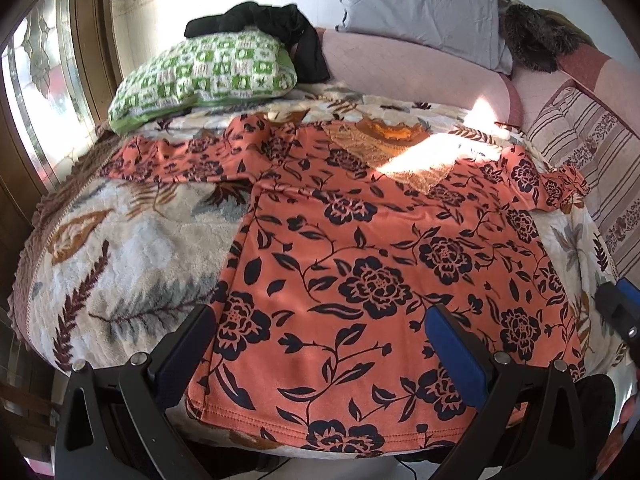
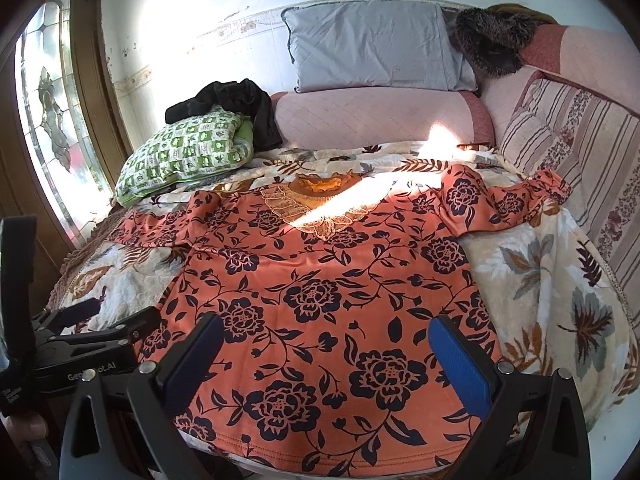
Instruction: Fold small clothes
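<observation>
Hovering at the hem, both tools spread and empty.
Left wrist: left tool (image 1: 320,344) gaped above the orange floral top (image 1: 380,248), which lay flat on the bed (image 1: 120,248), sleeves out, likely staged for folding. Right wrist: right tool (image 2: 324,352) equally wide over the hem, gripping nothing.

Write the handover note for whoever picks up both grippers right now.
Left gripper: open, holding nothing, over the hem on the left side.
Right gripper: open, holding nothing, over the hem further right.
Orange floral top: lies flat on the leaf-print blanket, neckline away from you, both sleeves spread out sideways.
Done: the top is laid out.
Left: every fold; no fold shows yet. Probably start with the sleeves.
</observation>
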{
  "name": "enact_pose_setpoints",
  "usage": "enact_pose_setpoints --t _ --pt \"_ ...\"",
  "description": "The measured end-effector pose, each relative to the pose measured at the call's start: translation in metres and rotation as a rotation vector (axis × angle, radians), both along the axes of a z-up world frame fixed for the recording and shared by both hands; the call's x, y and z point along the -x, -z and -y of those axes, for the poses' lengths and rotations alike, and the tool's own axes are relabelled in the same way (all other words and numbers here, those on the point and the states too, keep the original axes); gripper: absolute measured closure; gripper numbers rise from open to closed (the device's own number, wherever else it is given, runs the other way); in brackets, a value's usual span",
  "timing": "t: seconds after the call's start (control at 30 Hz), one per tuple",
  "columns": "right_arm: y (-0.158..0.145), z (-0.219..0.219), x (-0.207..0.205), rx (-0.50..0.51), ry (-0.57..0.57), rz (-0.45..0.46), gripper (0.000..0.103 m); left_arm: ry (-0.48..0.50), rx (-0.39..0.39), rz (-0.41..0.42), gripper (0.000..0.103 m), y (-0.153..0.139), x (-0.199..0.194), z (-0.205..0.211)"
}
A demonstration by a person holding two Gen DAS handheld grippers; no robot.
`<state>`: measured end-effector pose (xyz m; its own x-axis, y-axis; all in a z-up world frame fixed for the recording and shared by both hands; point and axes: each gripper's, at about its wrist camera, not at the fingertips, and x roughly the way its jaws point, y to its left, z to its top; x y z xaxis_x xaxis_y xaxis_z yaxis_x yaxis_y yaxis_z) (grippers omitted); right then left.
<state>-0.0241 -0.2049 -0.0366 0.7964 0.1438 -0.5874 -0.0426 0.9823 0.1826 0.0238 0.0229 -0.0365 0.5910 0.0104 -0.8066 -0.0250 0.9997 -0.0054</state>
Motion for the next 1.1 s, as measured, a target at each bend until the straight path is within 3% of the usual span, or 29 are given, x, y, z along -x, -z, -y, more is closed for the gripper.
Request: enact_pose_setpoints --t 0.13,0.23,0.43,0.53,0.63,0.83,0.9,0.97,1.0,1.03,1.07,1.1 --pt "0.009 0.061 -0.017 -0.184 0.03 -0.017 0.0 -0.078 -0.007 -0.028 0.0 0.019 -0.019 -0.033" --pt "0.014 0.134 -0.041 -0.39 0.091 0.001 0.0 -0.156 0.052 -0.072 0.0 0.029 -0.035 -0.066" --pt "0.032 0.305 -0.113 -0.733 0.369 0.065 0.0 -0.316 0.108 -0.083 0.0 0.051 -0.075 -0.135" --pt "0.046 0.379 -0.162 -0.778 0.493 0.059 0.001 -0.362 0.072 -0.077 0.0 0.06 -0.09 -0.162" --pt "0.068 0.433 -0.207 -0.852 0.581 0.023 0.012 -0.442 0.101 -0.065 0.0 0.068 -0.101 -0.195" --pt "0.105 0.48 -0.275 -0.857 0.661 -0.065 0.013 -0.617 0.151 -0.046 0.0 0.089 -0.111 -0.252" --pt "0.113 0.486 -0.289 -0.844 0.661 -0.066 0.019 -0.636 0.167 -0.055 0.0 0.098 -0.109 -0.26" --pt "0.12 0.49 -0.305 -0.809 0.657 -0.091 0.033 -0.633 0.145 -0.04 0.0 0.097 -0.109 -0.259" --pt "0.125 0.492 -0.313 -0.805 0.648 -0.112 0.042 -0.629 0.134 -0.039 0.0 0.097 -0.11 -0.258" --pt "0.128 0.493 -0.319 -0.797 0.637 -0.13 0.069 -0.627 0.131 -0.039 0.0 0.097 -0.109 -0.257" --pt "0.127 0.492 -0.321 -0.77 0.633 -0.141 0.08 -0.628 0.136 -0.037 0.0 0.098 -0.109 -0.258" --pt "0.122 0.489 -0.321 -0.741 0.621 -0.132 0.084 -0.631 0.146 -0.032 0.0 0.098 -0.109 -0.259"
